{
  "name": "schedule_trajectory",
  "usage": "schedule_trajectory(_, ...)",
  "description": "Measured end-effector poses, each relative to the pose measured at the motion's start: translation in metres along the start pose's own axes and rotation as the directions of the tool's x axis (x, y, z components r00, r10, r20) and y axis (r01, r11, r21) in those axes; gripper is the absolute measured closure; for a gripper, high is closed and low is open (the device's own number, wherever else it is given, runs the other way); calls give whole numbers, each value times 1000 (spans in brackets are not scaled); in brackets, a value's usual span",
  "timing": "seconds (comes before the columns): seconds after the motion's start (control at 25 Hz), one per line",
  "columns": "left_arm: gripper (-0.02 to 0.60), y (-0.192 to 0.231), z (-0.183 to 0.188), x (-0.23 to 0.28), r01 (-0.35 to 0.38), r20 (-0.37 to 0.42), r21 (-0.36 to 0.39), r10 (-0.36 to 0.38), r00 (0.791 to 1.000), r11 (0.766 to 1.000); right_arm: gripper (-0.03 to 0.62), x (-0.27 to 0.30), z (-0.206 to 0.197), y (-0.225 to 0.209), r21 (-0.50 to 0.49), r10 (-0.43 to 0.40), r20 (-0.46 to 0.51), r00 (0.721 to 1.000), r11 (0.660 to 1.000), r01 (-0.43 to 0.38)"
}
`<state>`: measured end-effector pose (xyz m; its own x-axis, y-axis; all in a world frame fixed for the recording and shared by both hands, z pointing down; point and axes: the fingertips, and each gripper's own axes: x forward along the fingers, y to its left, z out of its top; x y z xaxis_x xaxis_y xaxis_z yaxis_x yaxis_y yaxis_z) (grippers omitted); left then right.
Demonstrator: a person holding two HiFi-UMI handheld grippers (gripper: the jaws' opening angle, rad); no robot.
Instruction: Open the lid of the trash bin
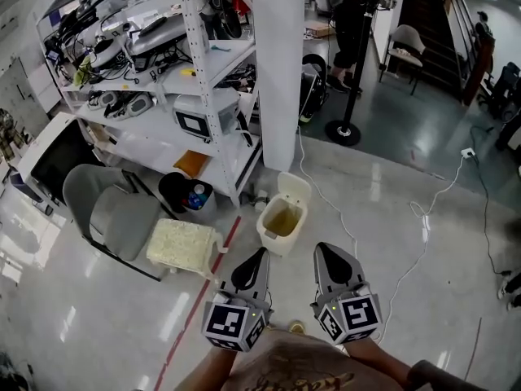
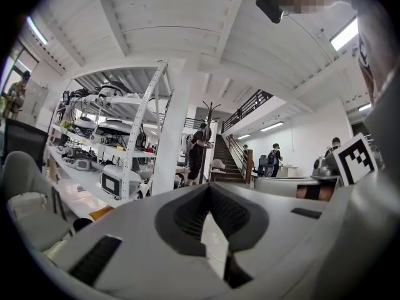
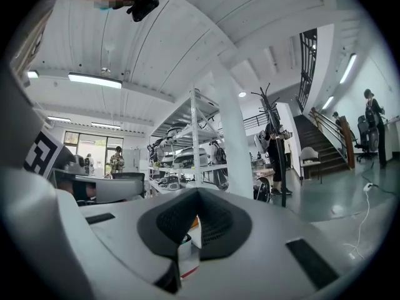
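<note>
I hold 2 grippers low in the head view, side by side. Left gripper (image 1: 261, 253): jaws closed tip to tip, nothing between them. Right gripper (image 1: 321, 248): jaws likewise closed, holding nothing. The trash bin (image 1: 272, 236) stands on the floor just ahead of both grippers, apart from them, near the white pillar (image 1: 277, 72) and the shelf rack (image 1: 207, 96). Its lid (image 1: 294, 189) stands raised at the far rim, exposing the interior.
</note>
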<state>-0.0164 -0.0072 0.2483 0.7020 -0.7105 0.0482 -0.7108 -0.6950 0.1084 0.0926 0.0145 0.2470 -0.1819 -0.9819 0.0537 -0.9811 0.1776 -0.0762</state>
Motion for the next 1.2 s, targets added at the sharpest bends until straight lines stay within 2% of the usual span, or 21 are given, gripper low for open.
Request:
schedule_trajectory(0.48,591,-14,3,-6,2,-7,6,-2,1000,1000,566,-5,8,-3,-1,21,13,1000,1000,-21)
schedule_trajectory(1.2,591,-18,0,1,-53,-3,17,54,999,998,566,-6,5,-23,-2,44,3,999,999,-44)
